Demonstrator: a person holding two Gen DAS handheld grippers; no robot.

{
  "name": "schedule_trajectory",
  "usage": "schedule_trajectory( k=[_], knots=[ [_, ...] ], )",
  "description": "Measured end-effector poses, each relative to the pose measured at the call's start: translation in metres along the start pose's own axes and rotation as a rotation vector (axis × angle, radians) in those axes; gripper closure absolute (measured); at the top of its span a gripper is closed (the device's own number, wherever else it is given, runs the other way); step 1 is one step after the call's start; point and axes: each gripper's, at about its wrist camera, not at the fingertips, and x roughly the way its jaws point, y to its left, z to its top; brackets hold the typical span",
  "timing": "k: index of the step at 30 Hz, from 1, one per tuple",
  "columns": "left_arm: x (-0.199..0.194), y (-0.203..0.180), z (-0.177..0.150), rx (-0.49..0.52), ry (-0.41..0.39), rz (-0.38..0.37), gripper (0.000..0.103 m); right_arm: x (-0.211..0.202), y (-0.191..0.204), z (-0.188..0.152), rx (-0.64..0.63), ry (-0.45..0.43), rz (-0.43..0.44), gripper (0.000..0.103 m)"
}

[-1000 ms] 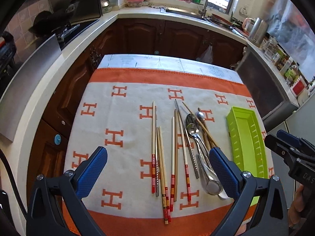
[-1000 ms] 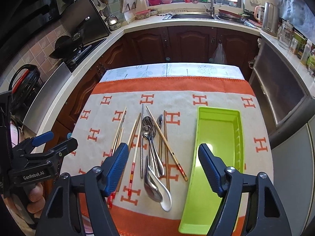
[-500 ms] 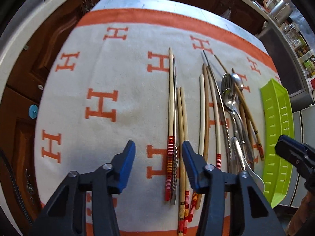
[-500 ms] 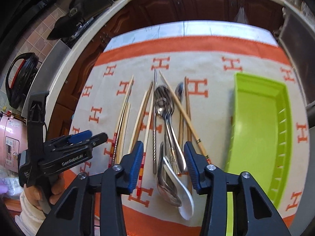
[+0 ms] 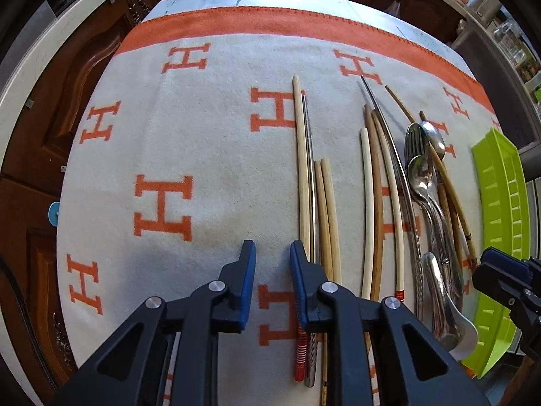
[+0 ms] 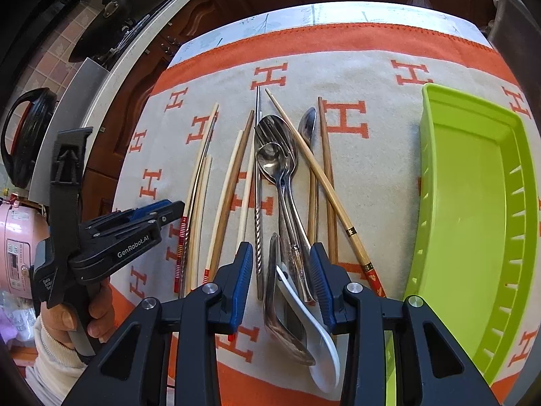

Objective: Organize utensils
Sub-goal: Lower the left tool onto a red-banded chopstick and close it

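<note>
Several chopsticks [image 5: 304, 169], steel spoons [image 6: 274, 162] and a fork lie in a row on the white and orange cloth [image 5: 203, 135]. My left gripper [image 5: 272, 260] hangs low over bare cloth. Its jaws are closing with nothing between them, and its right finger [image 5: 299, 270] sits beside a red-banded chopstick [image 6: 182, 237]. My right gripper [image 6: 280, 264] straddles the handles of the spoons, a twisted metal chopstick [image 6: 259, 237] and a white ceramic spoon [image 6: 321, 348]. Its pads stand just clear of them. The left gripper [image 6: 172, 208] also shows in the right wrist view.
An empty lime-green tray [image 6: 473, 220] lies along the right side of the cloth [image 5: 507, 186]. Brown cabinet doors [image 5: 50, 118] and a pale counter ring the table. A pink cooker [image 6: 17, 247] stands at the left. A person's hand [image 6: 98, 311] holds the left tool.
Both grippers have dropped close to the cloth and tipped downward. Both pairs of jaws have narrowed, the left over bare cloth, the right around the spoon handles.
</note>
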Motion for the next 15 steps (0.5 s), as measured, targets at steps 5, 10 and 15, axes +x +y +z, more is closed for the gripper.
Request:
schedule_trajectory(
  k=[5, 10, 15],
  knots=[
    [-0.006, 0.009, 0.003, -0.053, 0.000, -0.064, 0.084, -0.002, 0.001, 0.000, -0.005, -0.001, 0.002, 0.066],
    [-0.010, 0.010, 0.006, -0.043, -0.016, -0.082, 0.084, 0.001, 0.002, 0.000, -0.005, 0.001, 0.006, 0.066],
    [-0.003, 0.002, 0.004, -0.011, -0.009, -0.065, 0.084, 0.004, 0.003, -0.002, -0.010, 0.002, 0.011, 0.066]
  ],
)
